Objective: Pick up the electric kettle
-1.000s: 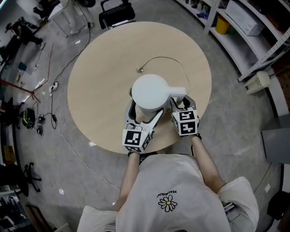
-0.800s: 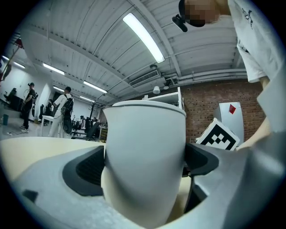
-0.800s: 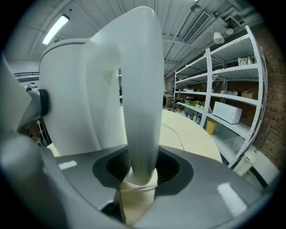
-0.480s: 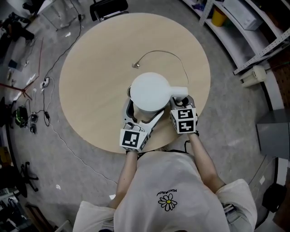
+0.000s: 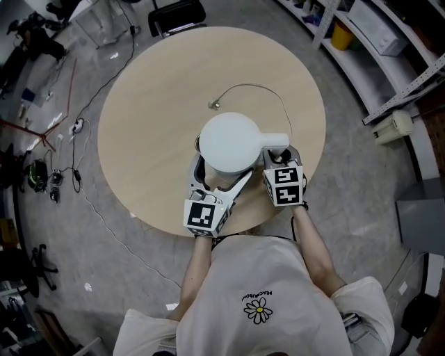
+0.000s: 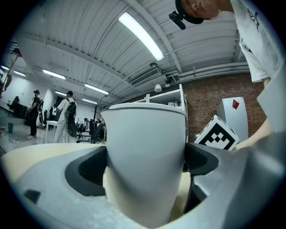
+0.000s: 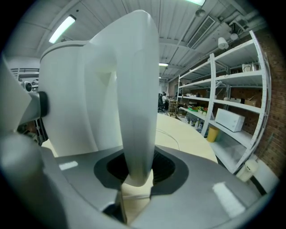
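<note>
Kettle [image 5: 231, 142] upright on the round wooden table [image 5: 160, 104], close to the person's edge; long axis vertical, handle [image 5: 274, 141] pointing right. Left gripper [image 5: 222, 175] clamped wide on its body; right gripper [image 5: 278, 154] closing, handle between its jaws. Grey floor [image 5: 83, 229], shelves [image 5: 389, 49] at right

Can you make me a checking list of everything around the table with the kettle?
Surface: round pale table.
Job's things: white electric kettle, standing near the person's edge.
Clutter: nothing seen on the table.
Grippers: left gripper jaws wide, against the kettle's body; right gripper jaws closing round the handle, not yet pressing.
Cables: thin cord curving over the table; floor cables.
Surroundings: shelves, chair.
</note>
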The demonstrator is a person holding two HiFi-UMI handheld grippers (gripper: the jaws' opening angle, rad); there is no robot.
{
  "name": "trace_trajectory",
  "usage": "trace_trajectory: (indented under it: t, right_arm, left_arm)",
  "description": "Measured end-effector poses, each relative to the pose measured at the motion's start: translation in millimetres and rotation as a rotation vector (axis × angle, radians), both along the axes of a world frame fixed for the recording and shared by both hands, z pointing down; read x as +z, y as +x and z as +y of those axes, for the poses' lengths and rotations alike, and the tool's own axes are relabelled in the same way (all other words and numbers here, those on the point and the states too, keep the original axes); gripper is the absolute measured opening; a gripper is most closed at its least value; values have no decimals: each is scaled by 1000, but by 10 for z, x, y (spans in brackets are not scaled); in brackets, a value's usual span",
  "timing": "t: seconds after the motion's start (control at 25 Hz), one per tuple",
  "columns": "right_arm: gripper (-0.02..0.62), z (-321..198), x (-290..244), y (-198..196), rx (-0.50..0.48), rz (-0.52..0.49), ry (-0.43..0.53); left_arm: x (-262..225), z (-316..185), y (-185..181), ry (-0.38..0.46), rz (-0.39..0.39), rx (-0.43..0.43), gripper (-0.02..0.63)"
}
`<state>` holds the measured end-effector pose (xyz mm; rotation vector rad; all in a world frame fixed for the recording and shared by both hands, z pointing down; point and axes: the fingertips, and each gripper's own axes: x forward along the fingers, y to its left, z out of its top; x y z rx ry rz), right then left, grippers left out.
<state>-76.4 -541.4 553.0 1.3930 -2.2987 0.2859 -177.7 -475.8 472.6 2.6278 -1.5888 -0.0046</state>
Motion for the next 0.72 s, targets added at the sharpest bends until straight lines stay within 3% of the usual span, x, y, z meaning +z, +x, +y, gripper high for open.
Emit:
trace_trajectory:
  t: [0.16, 0.48, 0.72]
  right_arm:
    - [109, -70, -493, -49, -8, -23, 58]
    - [107, -4, -1488, -136, -29, -106, 187]
    - [107, 30, -1824, -76, -32, -137, 246]
  left_arm:
    - [-510, -37, -35, 75, -7, -1, 551]
    - [-1356, -7, -182, 96, 48, -10, 549]
    - [-1681, 39, -107, 127, 16, -5, 548]
